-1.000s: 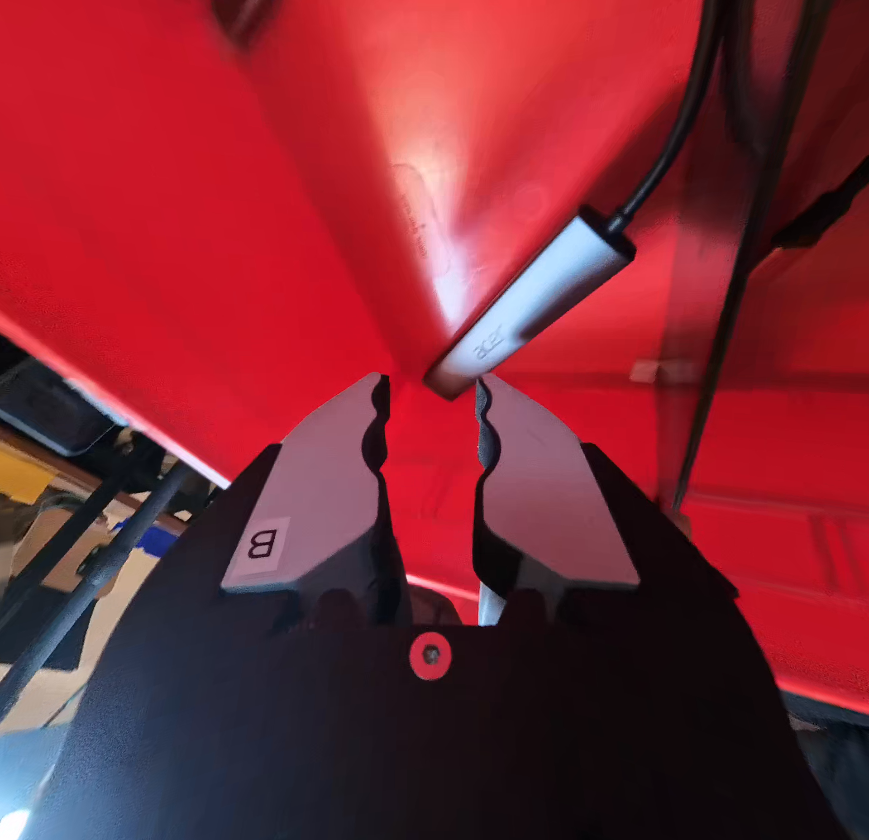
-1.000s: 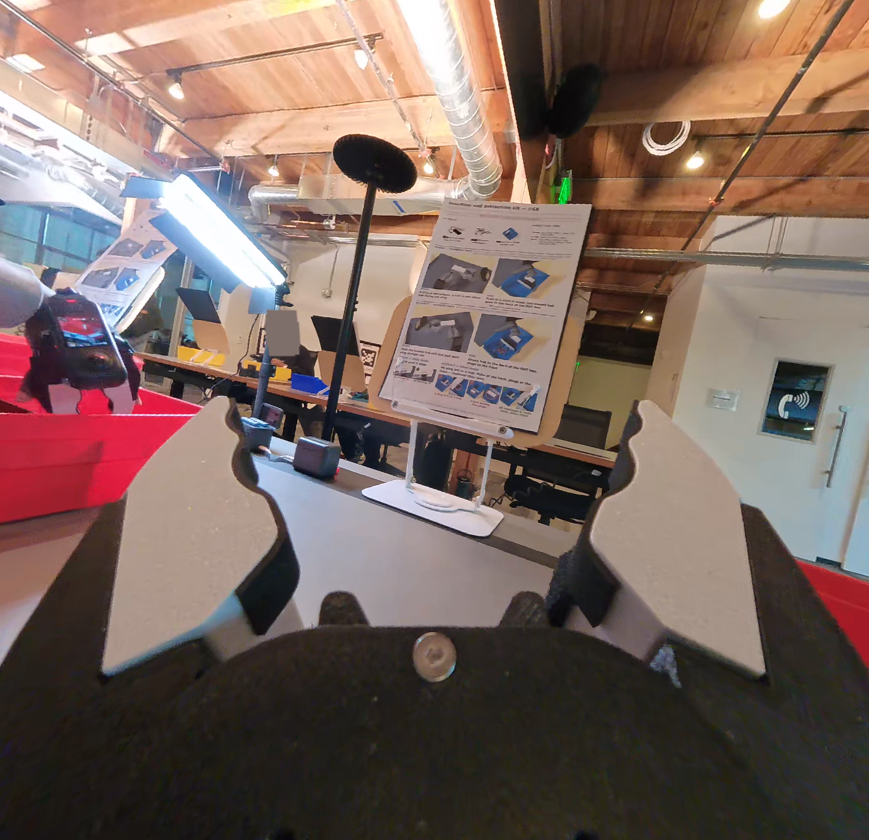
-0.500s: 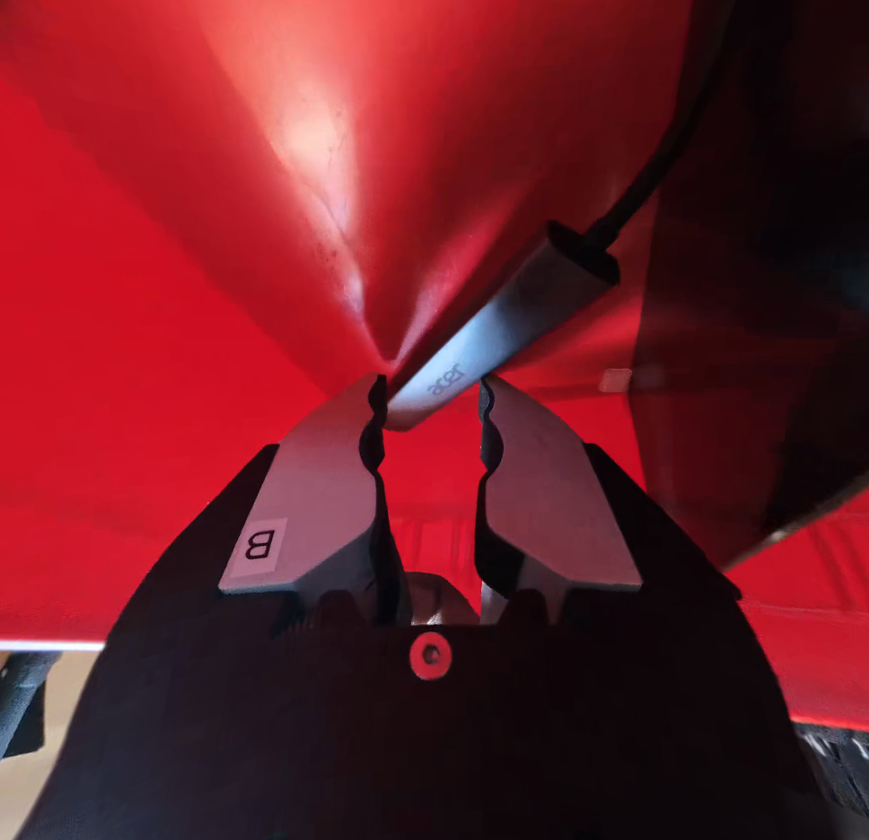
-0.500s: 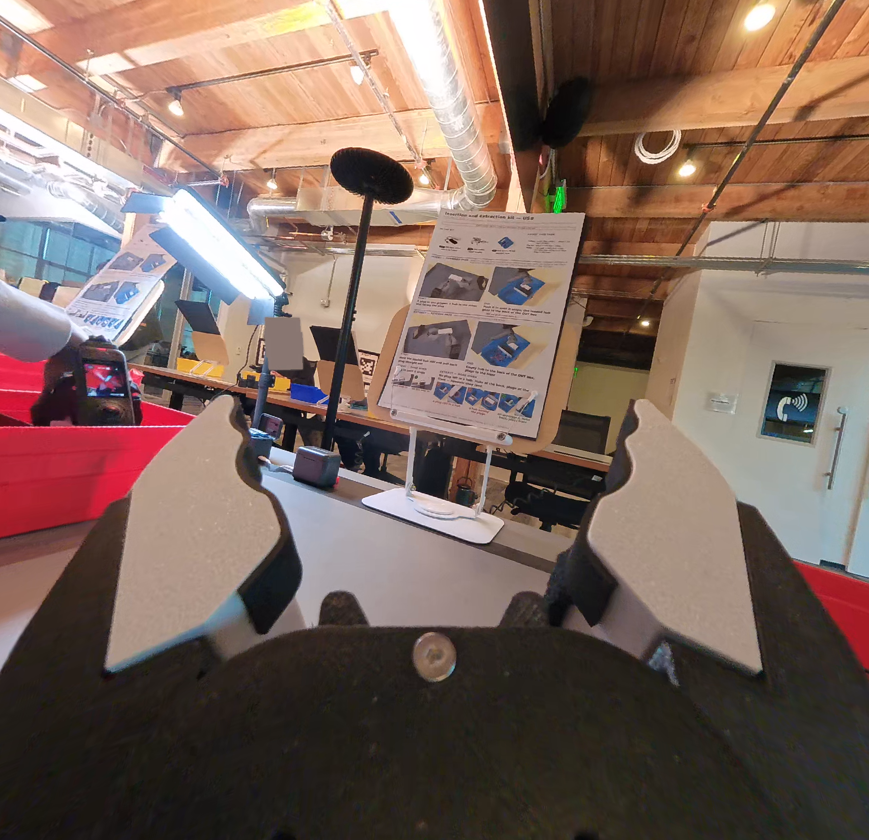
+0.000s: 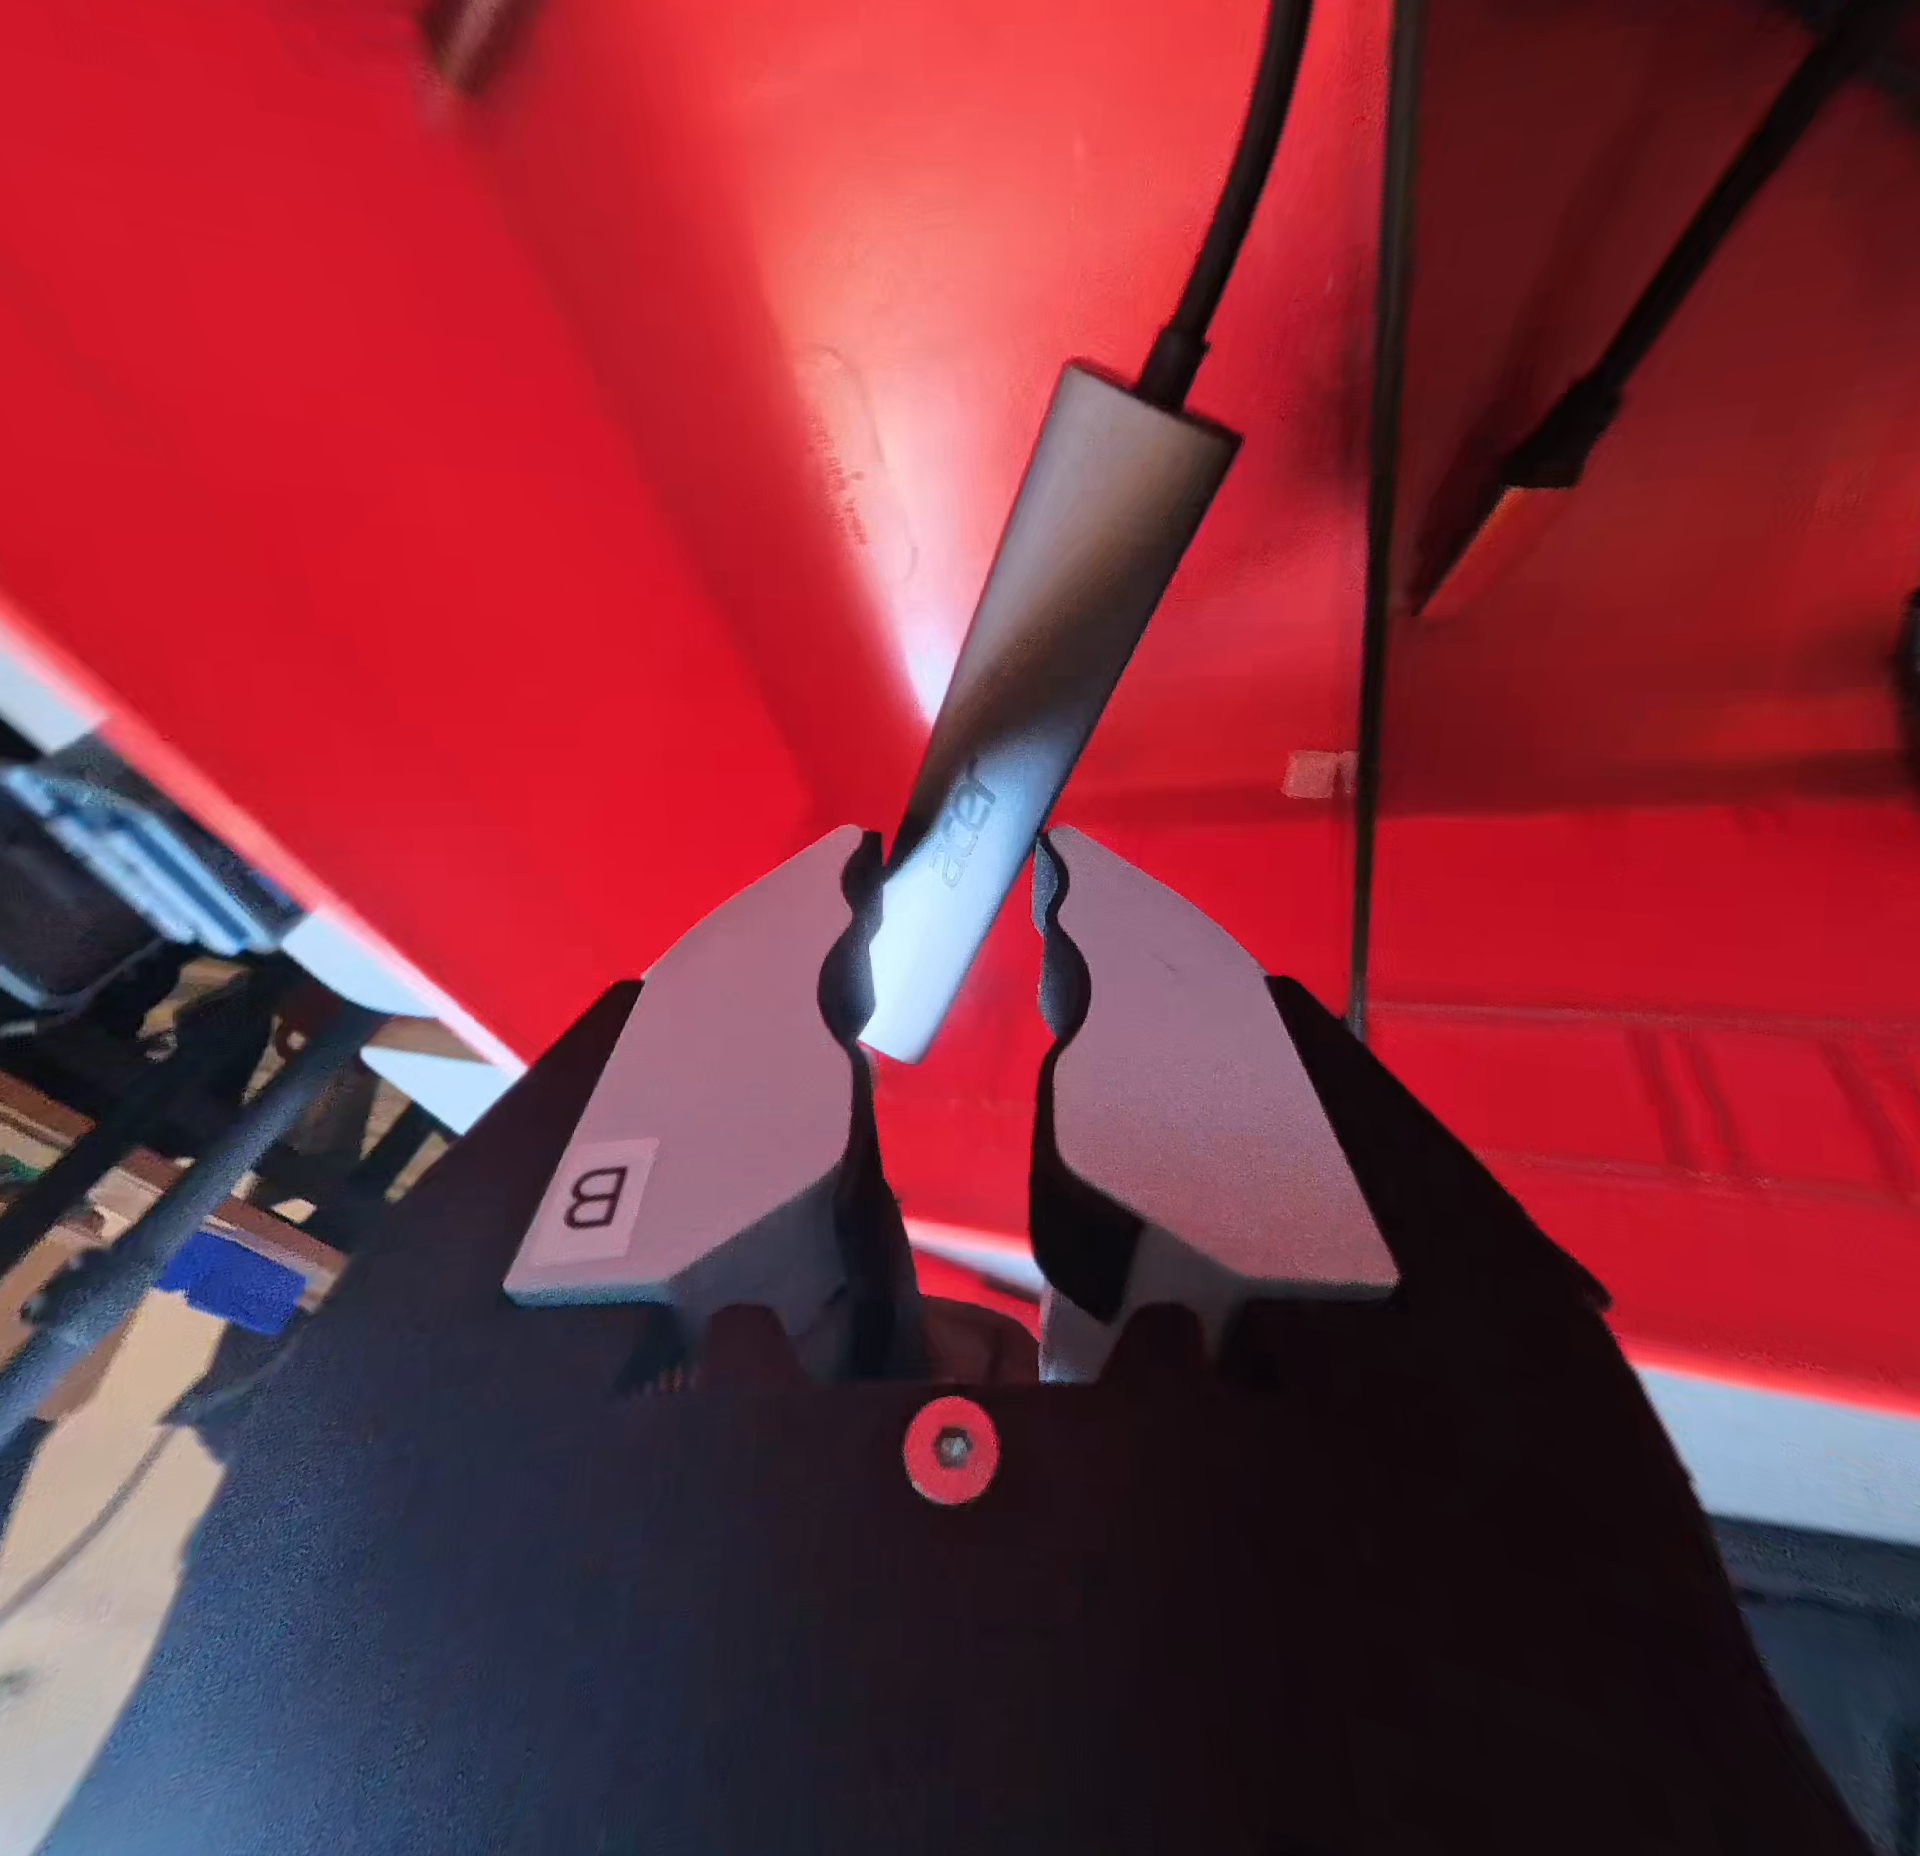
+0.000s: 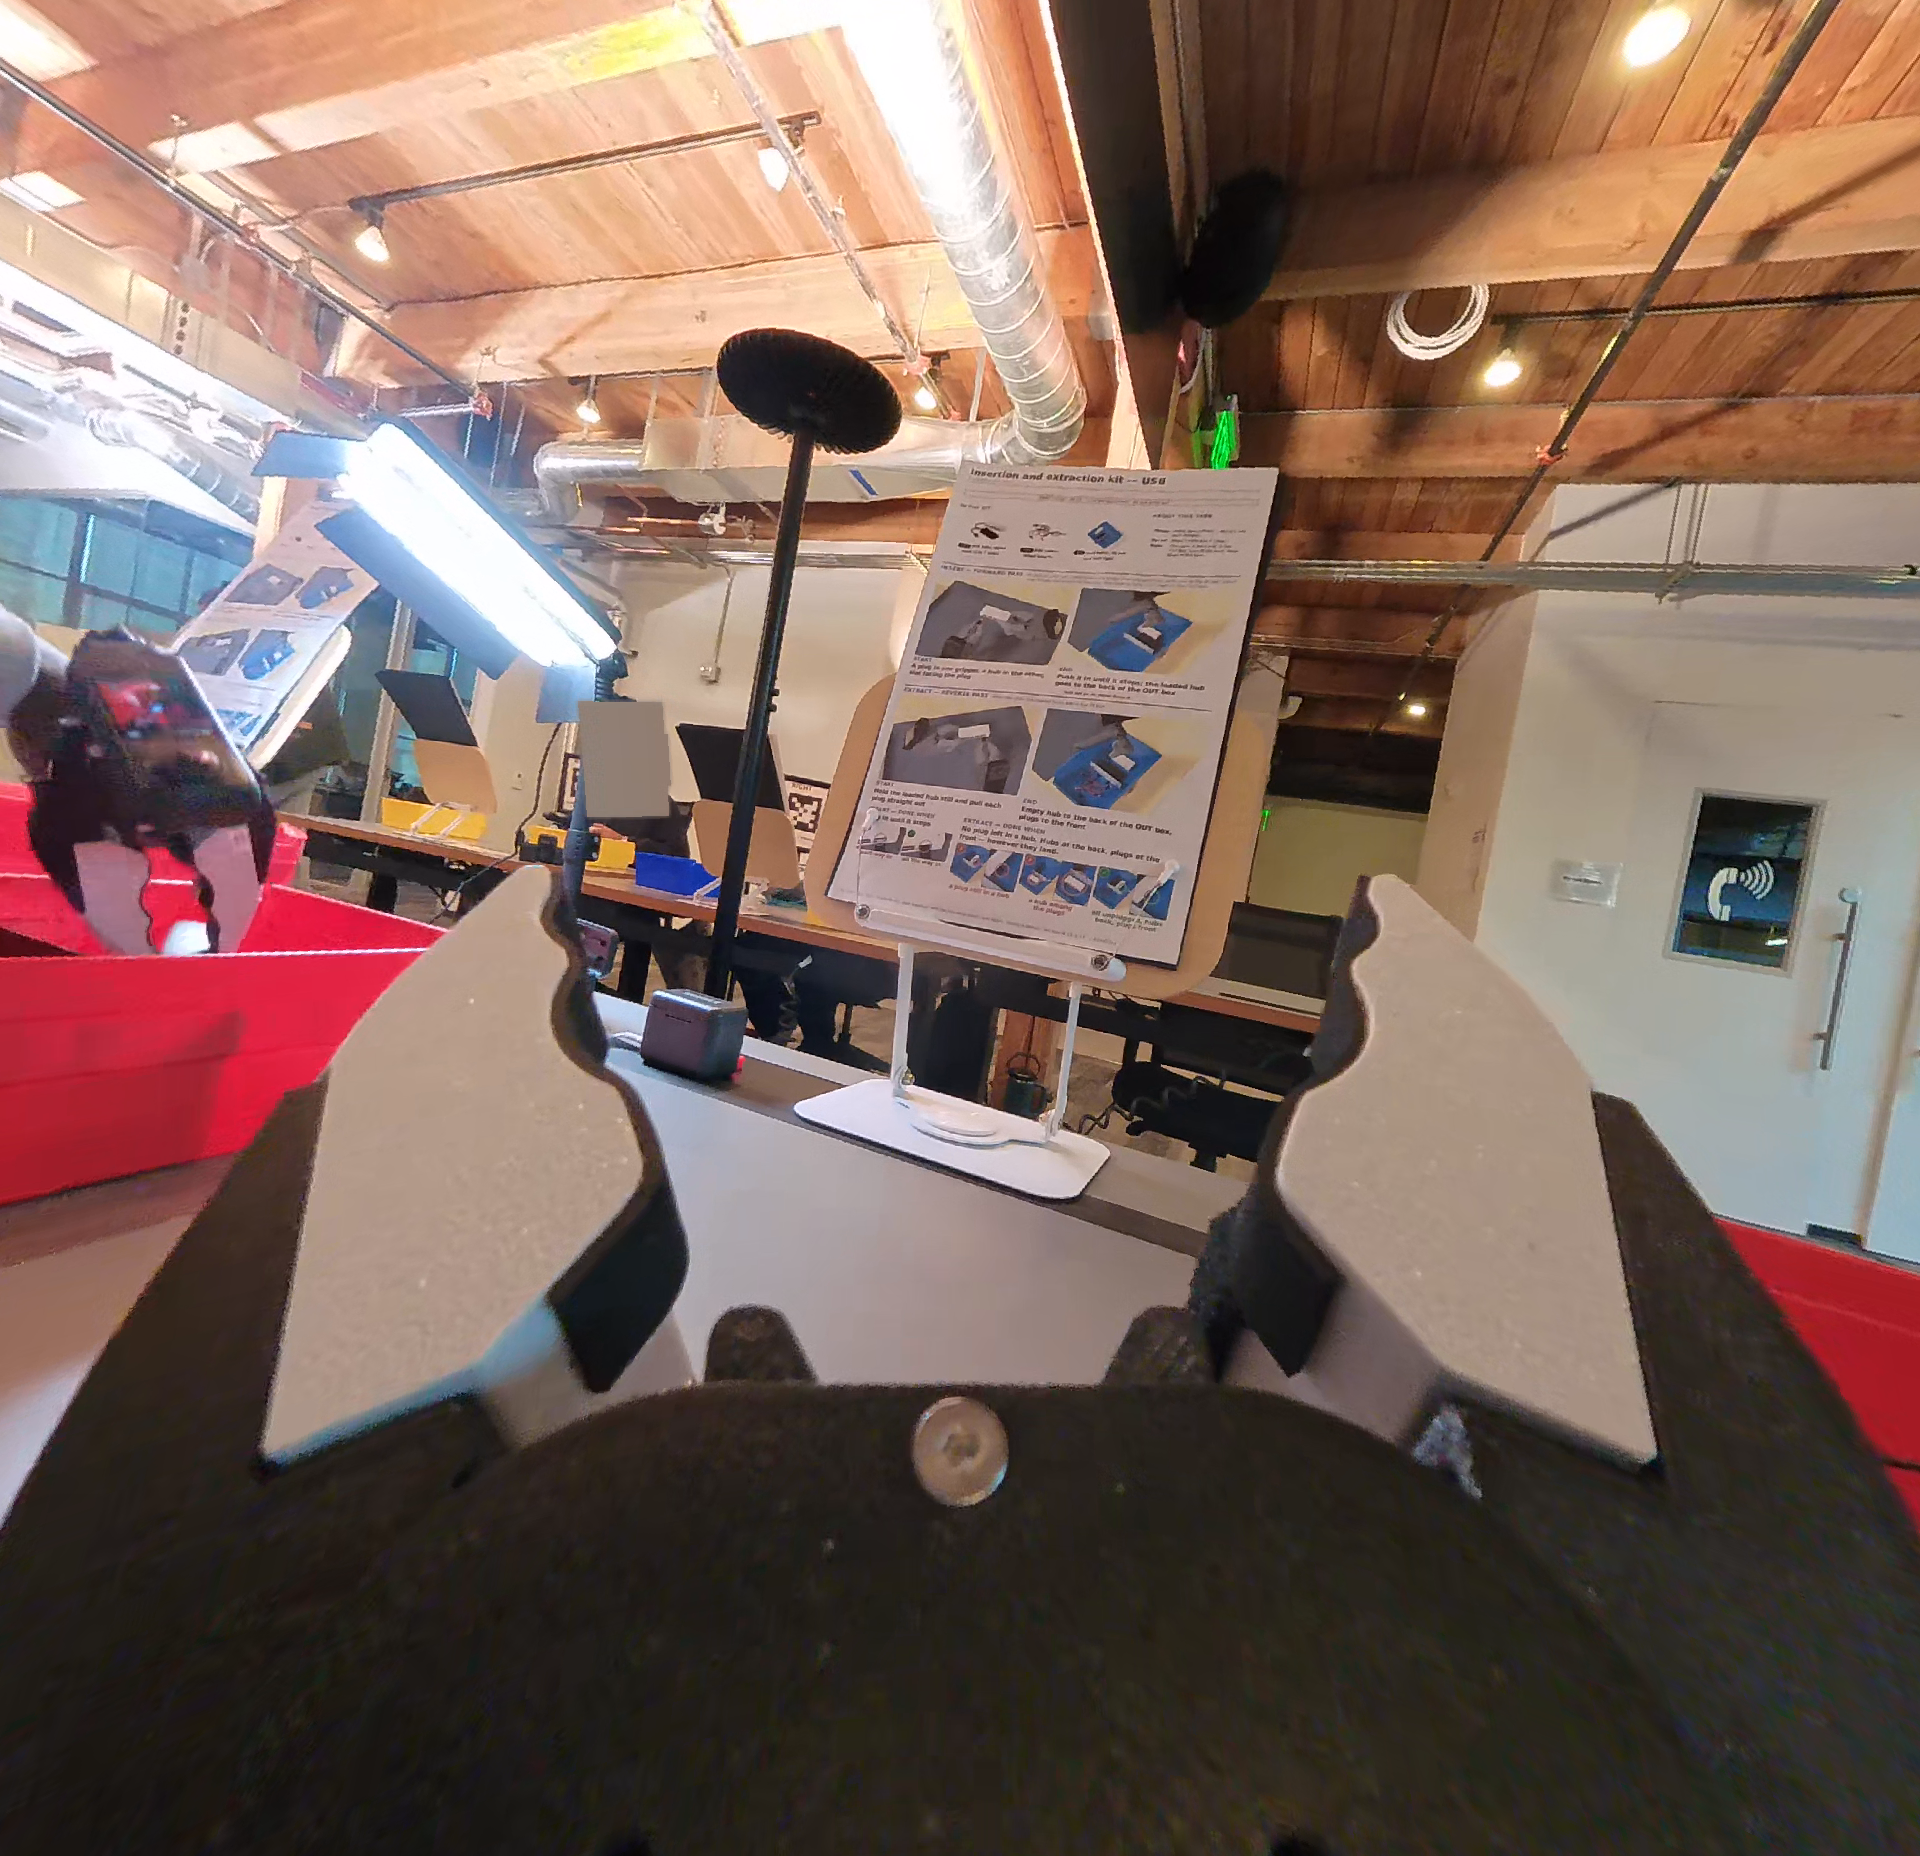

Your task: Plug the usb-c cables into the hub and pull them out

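A slim silver hub (image 5: pixel 1049 684) with a black cable (image 5: pixel 1247 175) at its far end hangs askew inside a red bin (image 5: pixel 520 456). My left gripper (image 5: pixel 951 850) is shut on the hub's near end, which touches both fingers. The right wrist view shows the left gripper (image 6: pixel 166 923) raised over the red bin (image 6: pixel 125 1058) with something pale between its fingers. My right gripper (image 6: pixel 956 887) is wide open and empty above the grey table (image 6: pixel 935 1256). No USB-C plug is clearly visible.
More black cables (image 5: pixel 1382 456) cross the bin on the right. On the table stand an instruction sheet on a white stand (image 6: pixel 1070 715), a small grey box (image 6: pixel 691 1027) and a black pole (image 6: pixel 769 663). A second red bin (image 6: pixel 1829 1318) lies at the right. About 60 centimeters separates my left fingertips from my right.
My left gripper moved onto the hub's near end and closed on it. The hub has swung from slanting right to nearly upright and the gripper has risen. The right gripper barely moved.
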Available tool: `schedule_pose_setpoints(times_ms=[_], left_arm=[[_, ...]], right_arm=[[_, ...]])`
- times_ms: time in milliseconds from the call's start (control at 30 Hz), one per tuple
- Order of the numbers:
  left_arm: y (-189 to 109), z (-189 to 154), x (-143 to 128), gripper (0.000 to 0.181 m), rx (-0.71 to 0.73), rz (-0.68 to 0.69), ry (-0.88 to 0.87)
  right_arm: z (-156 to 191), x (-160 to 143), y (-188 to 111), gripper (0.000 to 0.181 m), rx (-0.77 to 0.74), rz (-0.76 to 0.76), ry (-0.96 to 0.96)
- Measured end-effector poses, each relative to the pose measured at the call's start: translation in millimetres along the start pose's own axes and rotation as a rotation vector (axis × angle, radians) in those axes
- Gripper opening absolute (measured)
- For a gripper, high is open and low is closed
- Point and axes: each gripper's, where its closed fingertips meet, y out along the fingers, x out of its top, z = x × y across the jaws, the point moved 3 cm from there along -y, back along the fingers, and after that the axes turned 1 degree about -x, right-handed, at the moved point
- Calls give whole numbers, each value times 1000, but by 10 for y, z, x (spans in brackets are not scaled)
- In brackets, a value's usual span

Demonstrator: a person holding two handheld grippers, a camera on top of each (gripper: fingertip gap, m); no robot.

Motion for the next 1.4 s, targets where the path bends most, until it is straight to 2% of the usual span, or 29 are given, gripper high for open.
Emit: schedule_pose_setpoints(times_ms=[267, 300, 333, 433, 633, 700, 800, 867, 933, 1033, 1133, 1233, 1267, 1333, 1400], left_arm=[[-847, 106, -48, 25, 316, -219, -188], [-934, 97, -33, 23, 355, -249, -206], [-1015, 92, -25, 13, 402, -264, -222], [-1206, 68, -30, 10, 522, -278, -266], [-1360, 8, -39, 10, 674, -267, -384], [-1551, 28, -18, 10, 814, -263, -439], [-1963, 0, 141, 10, 1076, -366, -566], [-2234, -96, 354, 9, 1245, -468, -639], [-2433, -222, 686, 9, 1348, -611, -689], [-2531, -376, 1282, 9, 1403, -728, -702], [-2384, -440, 1984, 10, 1344, -799, -688], [-2020, -398, 2607, 10, 1226, -699, -616], [-1898, -377, 2777, 10, 1185, -677, -592], [-1678, -366, 3076, 10, 1074, -652, -543], [-1507, -382, 3288, 10, 961, -610, -491]], right_arm=[[-2, 13, -5, 131, 0, -7, 16], [-2, 15, -5, 131, 0, -8, 17], [-2, 17, -6, 131, 0, -9, 18], [0, 19, -6, 130, 0, -9, 18], [1, 14, -7, 128, -1, -5, 7], [7, -5, -2, 127, 0, 5, -6], [44, -40, 6, 126, 19, 25, -23], [60, -44, 6, 126, 30, 26, -20], [64, -33, -1, 126, 43, 18, 9], [61, 31, -23, 126, 76, -22, 107], [9, 103, -59, 121, 90, -71, 199], [-36, 151, -100, 115, 110, -115, 254], [-17, 158, -112, 105, 136, -126, 257], [90, 132, -129, 83, 210, -119, 213], [277, 48, -131, 81, 294, -73, 86]])
